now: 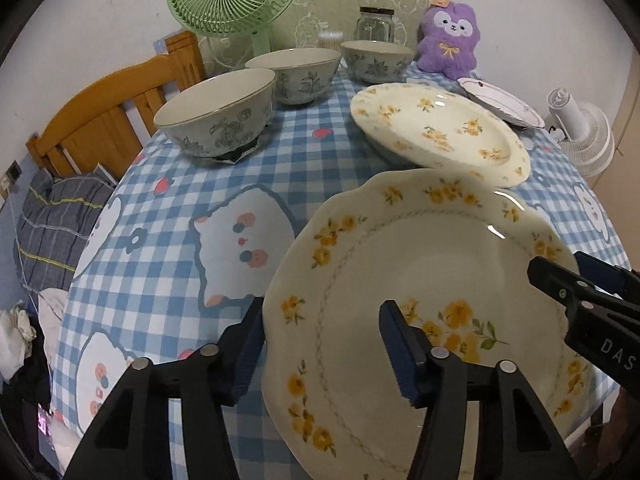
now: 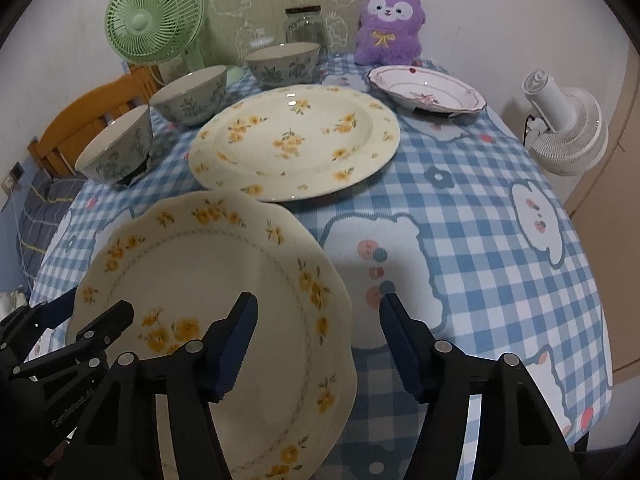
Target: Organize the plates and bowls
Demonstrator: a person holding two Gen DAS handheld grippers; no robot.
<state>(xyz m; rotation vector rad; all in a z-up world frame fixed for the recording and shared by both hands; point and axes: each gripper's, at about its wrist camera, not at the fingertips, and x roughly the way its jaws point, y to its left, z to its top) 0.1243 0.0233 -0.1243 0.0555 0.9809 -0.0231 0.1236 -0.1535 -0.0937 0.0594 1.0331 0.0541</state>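
Observation:
A cream scalloped plate with yellow flowers (image 1: 420,280) (image 2: 208,280) is tilted up off the near table. My left gripper (image 1: 320,344) is open and straddles its left rim. My right gripper (image 2: 318,344) is open and straddles its right rim; it also shows in the left wrist view (image 1: 568,284). Neither visibly clamps it. A larger cream flowered plate (image 1: 436,128) (image 2: 296,140) lies behind it. A small pink-trimmed plate (image 1: 500,100) (image 2: 426,90) sits at the back right. Three grey floral bowls (image 1: 216,116) (image 1: 296,74) (image 1: 376,60) line the back left.
A green fan (image 2: 154,20), a glass jar (image 2: 306,26) and a purple plush toy (image 2: 390,24) stand at the table's back. A white fan (image 2: 568,132) is off the right edge. A wooden chair (image 1: 100,116) stands at the left. The table wears a blue checked cloth (image 2: 480,240).

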